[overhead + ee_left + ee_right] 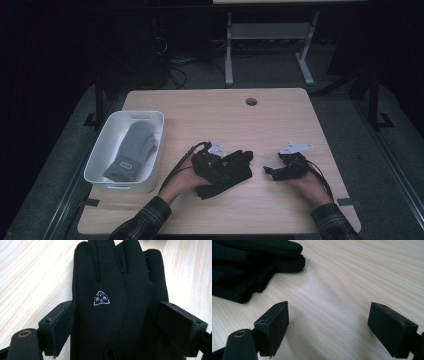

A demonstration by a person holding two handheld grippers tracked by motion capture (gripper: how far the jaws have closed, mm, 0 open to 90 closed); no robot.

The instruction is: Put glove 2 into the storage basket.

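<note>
A pale wood worktop point(280, 125) stands in a dark room. Both tools, left tool point(220, 161) and right tool point(281, 169), gape apart; a black glove point(117, 302) lies between the left one's jaws.

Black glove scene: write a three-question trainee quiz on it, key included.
1. True or false: the black glove lies between the left gripper's open jaws.
2. What lies in the white bin? A) grey mitten B) a cap C) a scarf
3. What is between the right gripper's jaws?

Key: 1 true. 2 A. 3 Nothing but bare table; the jaws stand open.
</note>
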